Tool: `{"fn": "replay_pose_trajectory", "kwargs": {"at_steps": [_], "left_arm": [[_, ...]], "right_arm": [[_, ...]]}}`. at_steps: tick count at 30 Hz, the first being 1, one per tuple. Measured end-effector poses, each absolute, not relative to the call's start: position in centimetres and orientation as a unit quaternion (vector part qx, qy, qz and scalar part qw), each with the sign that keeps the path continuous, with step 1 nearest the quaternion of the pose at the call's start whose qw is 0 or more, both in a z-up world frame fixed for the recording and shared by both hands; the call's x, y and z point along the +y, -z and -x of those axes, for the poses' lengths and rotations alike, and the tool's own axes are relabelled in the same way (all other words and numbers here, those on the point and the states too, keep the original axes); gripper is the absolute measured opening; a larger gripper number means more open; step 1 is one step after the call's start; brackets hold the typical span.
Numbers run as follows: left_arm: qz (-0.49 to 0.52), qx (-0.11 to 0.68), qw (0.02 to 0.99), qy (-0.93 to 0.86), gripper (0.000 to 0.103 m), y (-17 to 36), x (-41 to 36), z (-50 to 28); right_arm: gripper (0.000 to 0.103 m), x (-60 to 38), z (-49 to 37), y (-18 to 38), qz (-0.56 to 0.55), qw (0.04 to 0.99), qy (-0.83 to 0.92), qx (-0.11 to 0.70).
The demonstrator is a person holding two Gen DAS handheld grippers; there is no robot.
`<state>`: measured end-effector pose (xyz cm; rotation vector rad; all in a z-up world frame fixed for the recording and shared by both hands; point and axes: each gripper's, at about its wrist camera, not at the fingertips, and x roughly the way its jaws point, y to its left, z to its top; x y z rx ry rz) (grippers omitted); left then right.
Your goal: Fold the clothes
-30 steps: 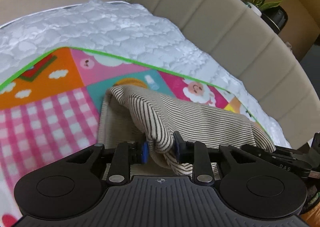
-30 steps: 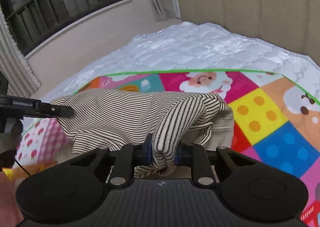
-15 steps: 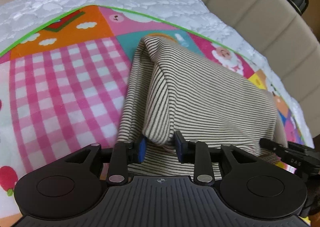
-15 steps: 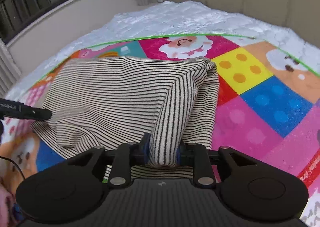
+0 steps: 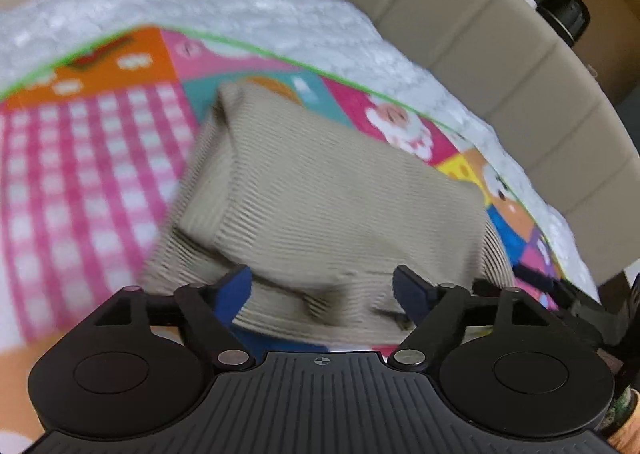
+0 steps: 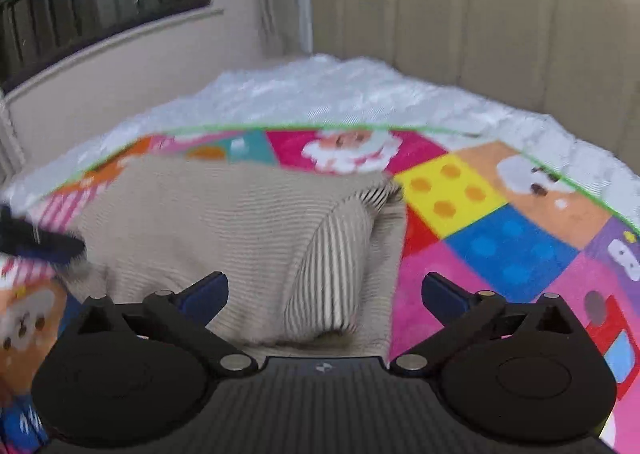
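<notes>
A beige garment with thin dark stripes (image 5: 320, 205) lies folded over on a colourful play mat (image 5: 80, 181); it also shows in the right wrist view (image 6: 240, 230). My left gripper (image 5: 326, 290) is open, its blue pads either side of the garment's near edge, holding nothing. My right gripper (image 6: 324, 294) is open too, with a bunched fold of the garment lying loose between its jaws. The left gripper's tip (image 6: 44, 244) shows at the garment's left edge in the right wrist view. Both views are motion-blurred.
The mat (image 6: 500, 221) lies on a white quilted cover (image 6: 340, 93). A beige padded headboard (image 5: 480, 53) curves behind it. A potted plant (image 5: 560, 9) stands beyond the headboard. A window with dark bars (image 6: 100, 5) is at the far left.
Both grippers have opened and let go of the striped garment, which now lies folded on the mat. Both grippers have drawn back a little.
</notes>
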<state>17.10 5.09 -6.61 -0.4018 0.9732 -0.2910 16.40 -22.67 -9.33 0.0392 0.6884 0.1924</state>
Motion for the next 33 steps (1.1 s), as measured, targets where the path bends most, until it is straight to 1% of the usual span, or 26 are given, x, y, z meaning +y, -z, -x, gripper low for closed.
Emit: {"fn": "replay_pose_trajectory", "kwargs": {"at_steps": [5,8,9,14,16,20,23,24,28,31,33], "left_arm": [[0.232,0.502,0.822,0.137,0.089,9.1,3.9,-17.8],[0.246,0.510,0.814,0.131,0.094,10.3,3.6,-18.3],[0.247,0.510,0.813,0.131,0.095,10.4,3.5,-18.4],[0.239,0.503,0.820,0.134,0.095,9.7,3.4,-18.7],[0.224,0.484,0.831,0.157,0.095,8.2,3.1,-18.2],[0.162,0.421,0.868,0.209,0.095,4.9,1.7,-17.2],[0.125,0.375,0.893,0.215,0.096,4.0,1.4,-17.4],[0.122,0.373,0.895,0.214,0.096,4.3,1.6,-17.9],[0.163,0.418,0.873,0.189,0.096,7.6,3.3,-20.4],[0.194,0.451,0.856,0.159,0.096,10.2,5.0,-21.5],[0.226,0.456,0.847,0.157,0.096,10.6,6.1,-21.9]], "right_arm": [[0.103,-24.0,-16.5,8.6,-0.036,0.945,-0.062,0.320],[0.103,-24.4,-16.7,9.0,-0.034,0.943,-0.052,0.327],[0.103,-24.5,-16.8,9.2,-0.034,0.942,-0.049,0.330],[0.103,-24.8,-18.1,12.4,-0.010,0.915,-0.027,0.403],[0.103,-24.9,-18.0,12.7,-0.022,0.916,-0.030,0.400],[0.103,-24.2,-17.8,11.5,0.002,0.923,-0.027,0.385],[0.103,-23.2,-17.1,9.5,0.021,0.937,-0.028,0.348],[0.103,-22.8,-17.0,8.8,0.022,0.941,-0.035,0.337],[0.103,-20.7,-17.3,6.3,-0.002,0.948,-0.087,0.305],[0.103,-19.4,-19.1,6.6,-0.036,0.935,-0.131,0.327],[0.103,-18.7,-20.7,8.2,-0.043,0.924,-0.130,0.356]]}}
